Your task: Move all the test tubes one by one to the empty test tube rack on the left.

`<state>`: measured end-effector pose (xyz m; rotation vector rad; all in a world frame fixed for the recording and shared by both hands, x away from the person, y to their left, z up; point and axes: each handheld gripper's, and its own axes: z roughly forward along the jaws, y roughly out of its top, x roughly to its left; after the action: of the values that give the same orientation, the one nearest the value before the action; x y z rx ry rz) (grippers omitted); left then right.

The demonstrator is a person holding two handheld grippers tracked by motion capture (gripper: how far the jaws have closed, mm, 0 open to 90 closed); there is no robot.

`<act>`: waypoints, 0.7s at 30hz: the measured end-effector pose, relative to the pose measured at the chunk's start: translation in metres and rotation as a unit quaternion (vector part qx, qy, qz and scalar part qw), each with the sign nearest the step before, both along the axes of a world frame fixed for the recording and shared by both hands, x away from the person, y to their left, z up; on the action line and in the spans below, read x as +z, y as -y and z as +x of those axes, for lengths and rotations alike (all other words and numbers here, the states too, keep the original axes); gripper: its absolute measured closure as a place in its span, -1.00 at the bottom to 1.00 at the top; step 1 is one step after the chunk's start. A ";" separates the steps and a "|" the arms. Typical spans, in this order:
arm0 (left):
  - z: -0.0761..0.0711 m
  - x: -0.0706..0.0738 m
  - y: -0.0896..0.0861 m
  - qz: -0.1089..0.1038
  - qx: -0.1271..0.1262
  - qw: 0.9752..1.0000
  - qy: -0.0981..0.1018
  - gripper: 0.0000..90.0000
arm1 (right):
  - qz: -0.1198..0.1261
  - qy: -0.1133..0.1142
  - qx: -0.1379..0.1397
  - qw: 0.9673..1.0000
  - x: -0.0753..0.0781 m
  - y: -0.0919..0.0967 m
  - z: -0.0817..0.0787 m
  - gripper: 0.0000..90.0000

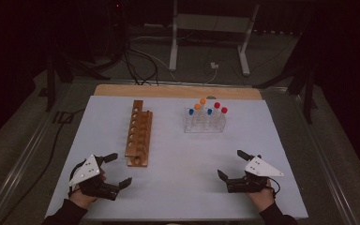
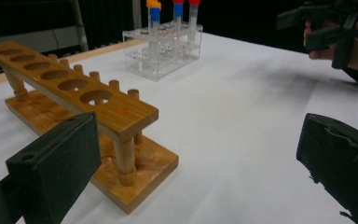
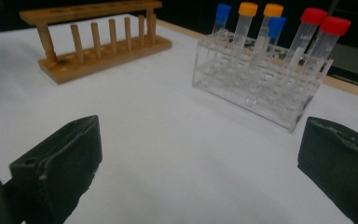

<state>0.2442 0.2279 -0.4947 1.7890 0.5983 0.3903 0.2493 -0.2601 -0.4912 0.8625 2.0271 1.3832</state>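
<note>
A wooden tube rack (image 1: 138,133) with a row of empty holes stands left of centre on the white table sheet (image 1: 178,164). To its right a clear plastic rack (image 1: 205,121) holds several capped tubes (image 1: 217,106) with blue, orange and red caps. My left gripper (image 1: 120,168) rests near the front left, open, just short of the wooden rack's near end (image 2: 121,140). Over at the front right my right gripper (image 1: 229,163) is open with nothing between its jaws. It faces the clear rack (image 3: 261,79), with the wooden rack (image 3: 98,42) farther left.
A strip of wooden tabletop (image 1: 178,90) shows beyond the sheet's far edge. Behind it are a white metal stand (image 1: 211,33) and cables (image 1: 136,61) on the dark floor. In the left gripper view the right gripper (image 2: 331,23) shows at top right.
</note>
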 end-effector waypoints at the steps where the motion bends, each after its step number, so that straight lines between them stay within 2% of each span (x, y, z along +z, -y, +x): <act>1: 0.001 0.000 0.000 -0.007 0.001 1.000 -0.001 -0.99 | 0.002 0.000 -0.001 1.000 0.000 0.001 0.000 -1.00; 4: 0.001 0.000 0.000 -0.008 0.000 1.000 0.001 -0.99 | 0.014 -0.013 0.002 1.000 -0.001 0.002 0.002 -1.00; 10: 0.000 0.000 0.001 -0.004 -0.003 1.000 -0.003 -0.99 | 0.010 -0.032 -0.001 0.999 -0.002 0.001 0.005 -1.00; 15: 0.000 0.000 0.001 -0.008 0.001 1.000 -0.003 -0.99 | -0.001 -0.031 -0.010 0.999 -0.002 0.001 0.006 -1.00; 18: 0.001 0.000 0.000 -0.007 0.001 1.000 -0.001 -0.99 | -0.013 -0.044 -0.009 0.999 -0.001 -0.001 0.007 -1.00; 21: 0.000 0.000 0.001 0.000 -0.001 1.000 0.000 -0.99 | -0.023 -0.043 -0.014 0.999 0.001 -0.002 0.007 -1.00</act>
<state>0.2441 0.2272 -0.4943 1.7884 0.5964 0.3897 0.2559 -0.2577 -0.4902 0.9411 2.0954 1.2997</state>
